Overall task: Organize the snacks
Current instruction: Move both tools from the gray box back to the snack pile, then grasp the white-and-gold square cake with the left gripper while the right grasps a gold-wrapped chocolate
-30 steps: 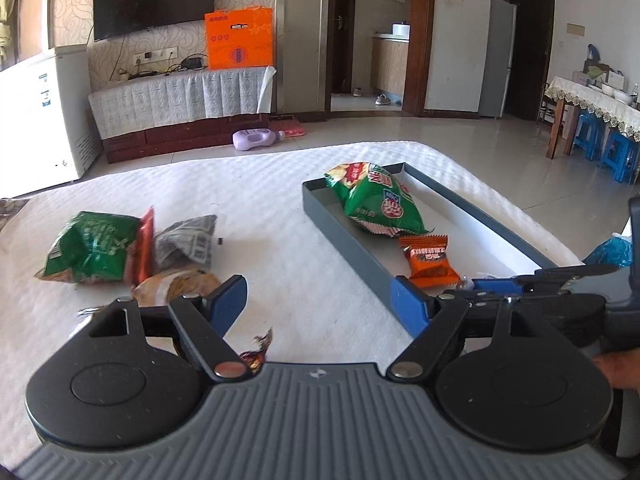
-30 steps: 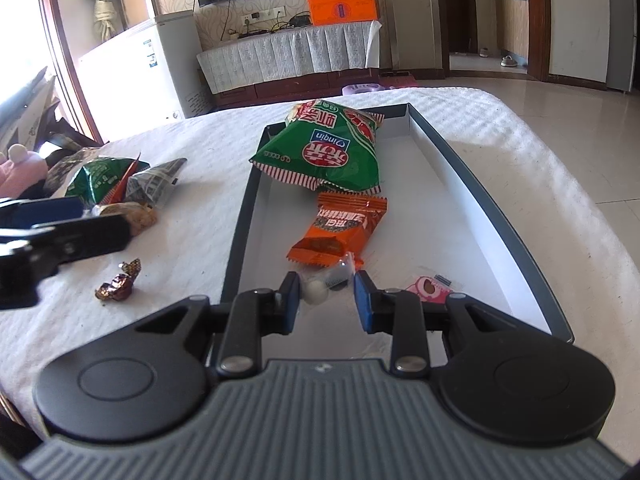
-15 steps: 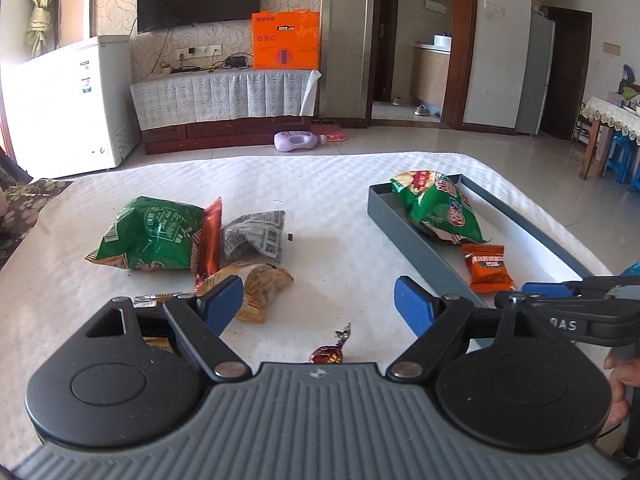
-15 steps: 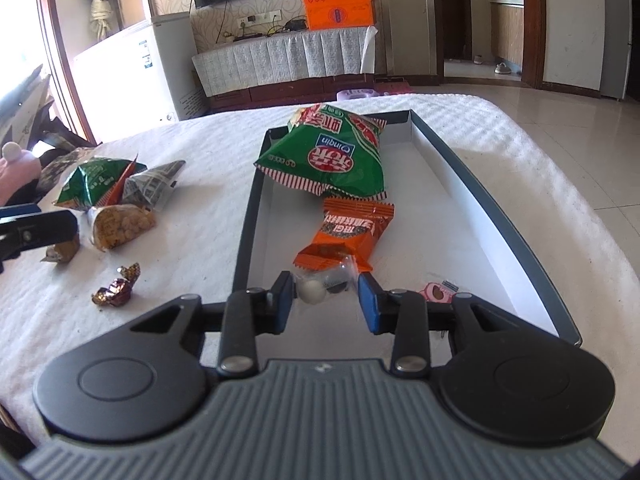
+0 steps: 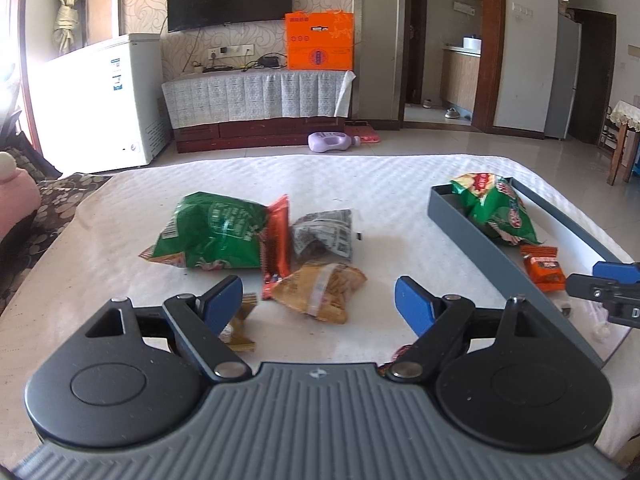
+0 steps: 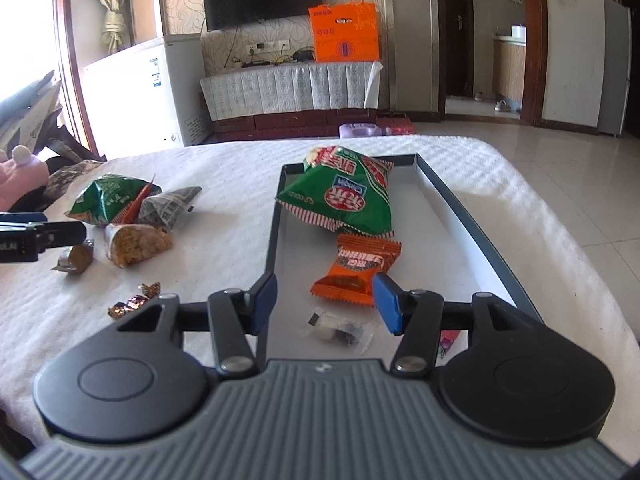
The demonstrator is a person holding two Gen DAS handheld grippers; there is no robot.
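The right gripper [image 6: 325, 300] has its jaws spread, holding nothing; a small clear candy packet [image 6: 338, 327] lies in the tray [image 6: 472, 220] just near of the gap between them, with the orange pack [image 6: 358, 272] beyond. The left gripper [image 5: 319, 298] is also spread wide and empty, and the tan snack bag [image 5: 320, 292] lies on the cloth between its fingertips.
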